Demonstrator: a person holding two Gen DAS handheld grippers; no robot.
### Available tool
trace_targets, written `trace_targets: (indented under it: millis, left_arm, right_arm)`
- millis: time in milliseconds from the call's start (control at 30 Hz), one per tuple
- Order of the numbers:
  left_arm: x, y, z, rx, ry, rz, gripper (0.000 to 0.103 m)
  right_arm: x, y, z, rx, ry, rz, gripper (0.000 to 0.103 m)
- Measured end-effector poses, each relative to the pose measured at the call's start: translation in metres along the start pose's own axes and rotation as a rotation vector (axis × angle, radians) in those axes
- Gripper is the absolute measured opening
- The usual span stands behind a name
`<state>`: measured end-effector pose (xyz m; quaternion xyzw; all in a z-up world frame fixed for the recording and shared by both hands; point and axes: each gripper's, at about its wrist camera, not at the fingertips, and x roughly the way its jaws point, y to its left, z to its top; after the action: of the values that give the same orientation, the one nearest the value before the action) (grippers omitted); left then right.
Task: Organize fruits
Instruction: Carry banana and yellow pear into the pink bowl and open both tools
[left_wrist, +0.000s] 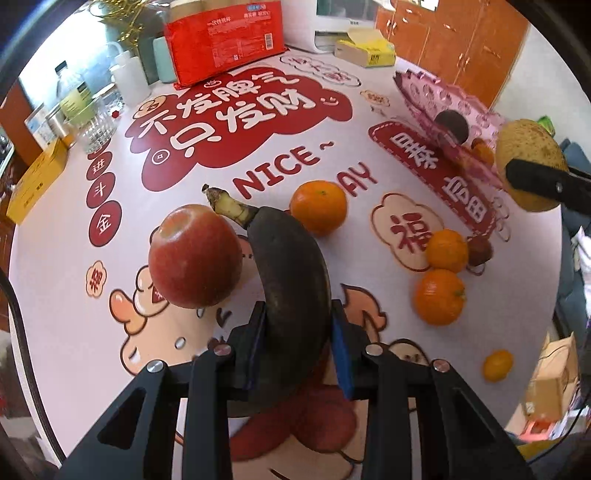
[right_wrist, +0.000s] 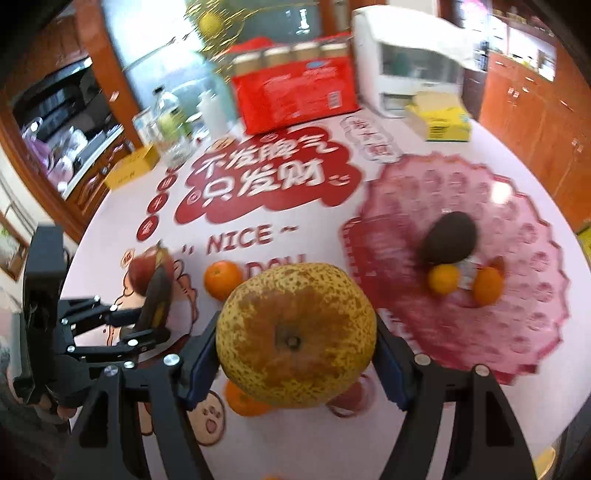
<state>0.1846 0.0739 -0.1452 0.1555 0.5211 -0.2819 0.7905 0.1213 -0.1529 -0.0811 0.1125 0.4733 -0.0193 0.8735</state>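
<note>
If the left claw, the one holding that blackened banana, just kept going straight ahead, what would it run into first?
Probably the orange just past the banana's stem end; the apple sits close on the left and might get brushed. The left claw may be raised above the table, so depth is uncertain.

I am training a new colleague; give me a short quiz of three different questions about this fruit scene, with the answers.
1. True or false: the left hand-held gripper holds the blackened banana.
2. What does the right hand-held gripper hold? A) apple B) speckled yellow-brown fruit C) orange
3. Fill in: the dark fruit lies on the ____ plate.

Key: 1 true; 2 B, the speckled yellow-brown fruit; 3 pink.
</note>
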Motion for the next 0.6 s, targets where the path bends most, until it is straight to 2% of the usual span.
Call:
trace_targets:
  millis: [267,600]
  left_arm:
    - [-0.046,-0.031,0.008,-0.031,-0.095,-0.06,0.03]
    - [-0.102,-0.109,0.075,0.015,-0.288,-0.147,0.03]
  right_arm:
    - [-0.047,-0.069,-0.003,0.117,-0.069,-0.102,0.073]
    - [-0.08,-0.127,-0.005,0.173,-0.138,-0.186,0.073]
